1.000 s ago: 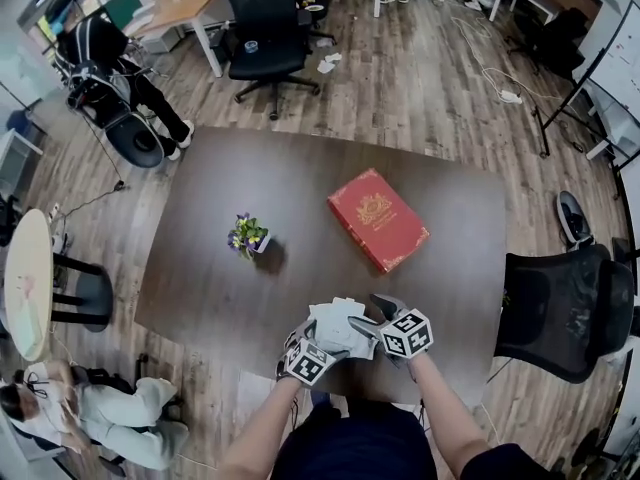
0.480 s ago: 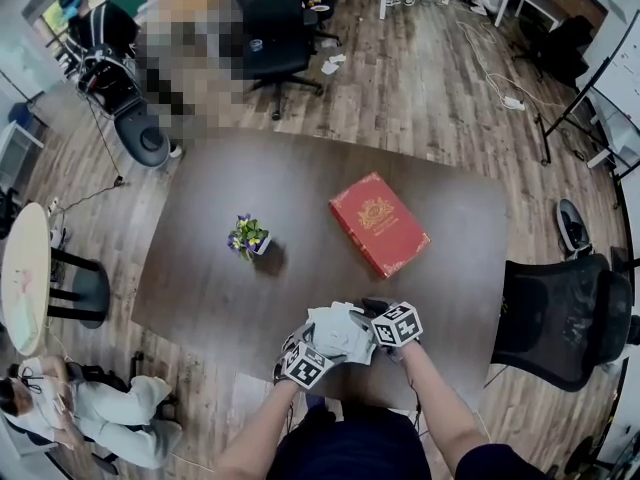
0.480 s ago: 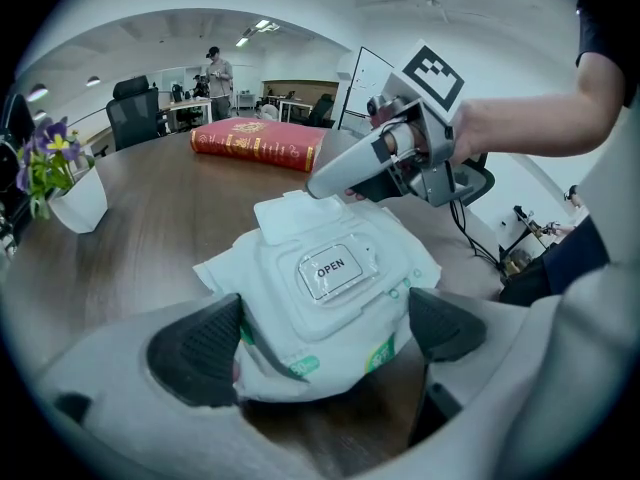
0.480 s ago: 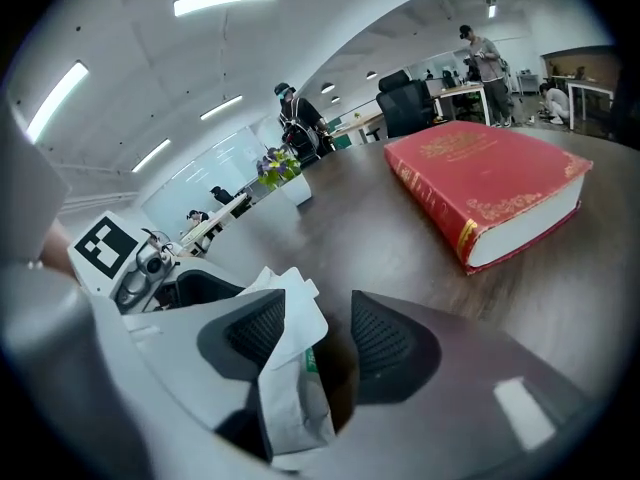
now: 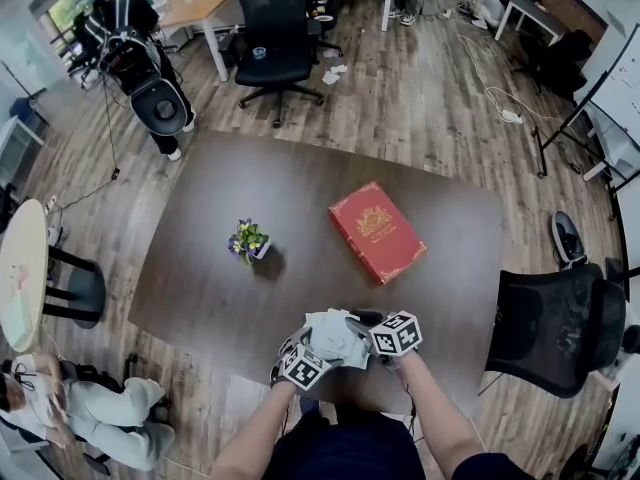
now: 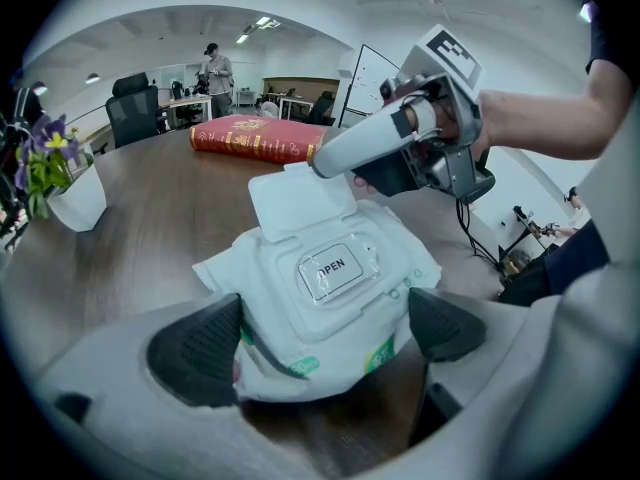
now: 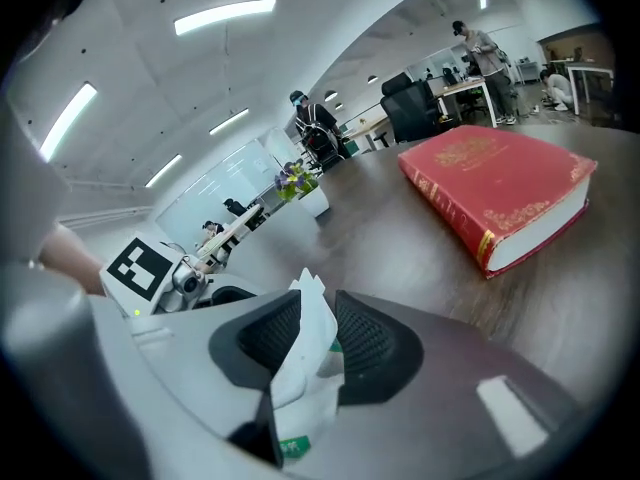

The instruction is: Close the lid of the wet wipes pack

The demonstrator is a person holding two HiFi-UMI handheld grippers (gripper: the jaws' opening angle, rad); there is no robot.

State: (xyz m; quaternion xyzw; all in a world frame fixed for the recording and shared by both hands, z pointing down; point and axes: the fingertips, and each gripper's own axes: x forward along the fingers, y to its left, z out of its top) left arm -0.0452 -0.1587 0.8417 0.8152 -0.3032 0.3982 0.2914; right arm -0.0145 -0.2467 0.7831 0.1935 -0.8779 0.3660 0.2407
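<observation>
The counter [image 5: 200,268] is a wide, dark slab, mostly bare, which leaves free working room at its near edge. The book [image 5: 377,230], red and shut, lies toward the far right corner, well apart from the work.

The left gripper [image 6: 320,333] comes in over the near edge and points steeply down. Its jaws are clamped on the pack [image 6: 345,303], one pad on each long side, probably to keep the soft bag from sliding or buckling when it is pushed.

The right gripper [image 7: 315,343] reaches across from the right. Its jaws have just been closing and are now pinched together on a thin white fold of the pack with a jagged top rim and green print. I take it for the pack's end seal. From the left gripper view its tip sits at the far end of the pack, just behind the lid [image 6: 300,196]. That grip looks meant to pull the film taut, not to swing the lid.

The pack sits at the middle of the near edge, top face up, with its "OPEN" sticker [image 6: 335,266] flat over the opening.

The plant [image 5: 247,238] stands left of the counter's centre, out of the way.

The lid is tipped back on its far hinge, so the closing is not yet done.
</observation>
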